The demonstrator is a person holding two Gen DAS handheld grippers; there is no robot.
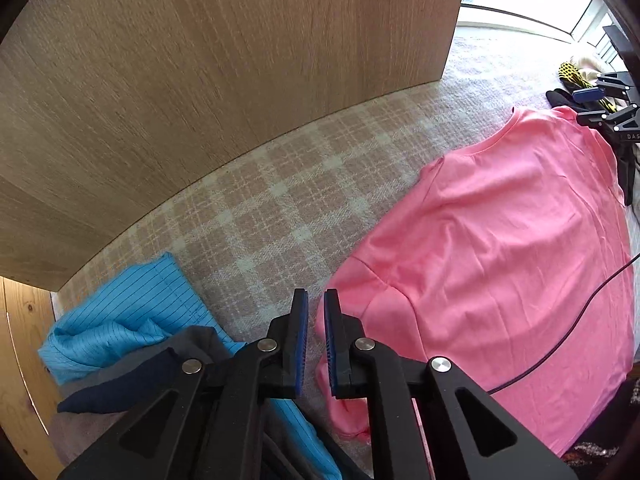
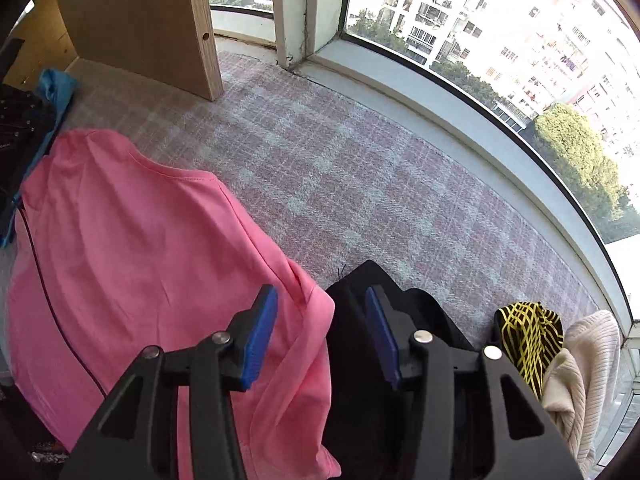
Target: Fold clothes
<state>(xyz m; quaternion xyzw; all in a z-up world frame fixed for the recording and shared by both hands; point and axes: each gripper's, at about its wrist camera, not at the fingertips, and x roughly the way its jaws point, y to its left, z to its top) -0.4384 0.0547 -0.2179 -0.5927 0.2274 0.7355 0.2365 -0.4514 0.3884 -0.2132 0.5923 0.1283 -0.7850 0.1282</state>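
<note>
One pink T-shirt (image 1: 492, 248) of smooth, softly creased knit lies spread flat on the plaid woven blanket (image 1: 280, 208), its ribbed round collar toward the wood-grain panel (image 1: 208, 80) and its long axis running from that collar back to the hem near the cameras. On one side of the shirt sits a crumpled pile: one blue pinstriped garment (image 1: 120, 312) with a dark navy piece (image 1: 132, 384) on top. On the shirt's other side three more items are bunched: a black garment (image 2: 360, 360) touching the shirt's sleeve, then a black-and-yellow lattice-print cloth (image 2: 528, 340), then a cream ribbed-knit sweater (image 2: 584, 368). A thin dark cable (image 2: 44, 280) trails across the pink fabric. The left gripper (image 1: 316, 340) hovers at the shirt's sleeve edge, its blue ribbed pads a narrow slot apart with nothing between them. The right gripper (image 2: 320, 336) has its fingers spread wide, straddling the seam where the shirt's opposite sleeve meets the black garment.
</note>
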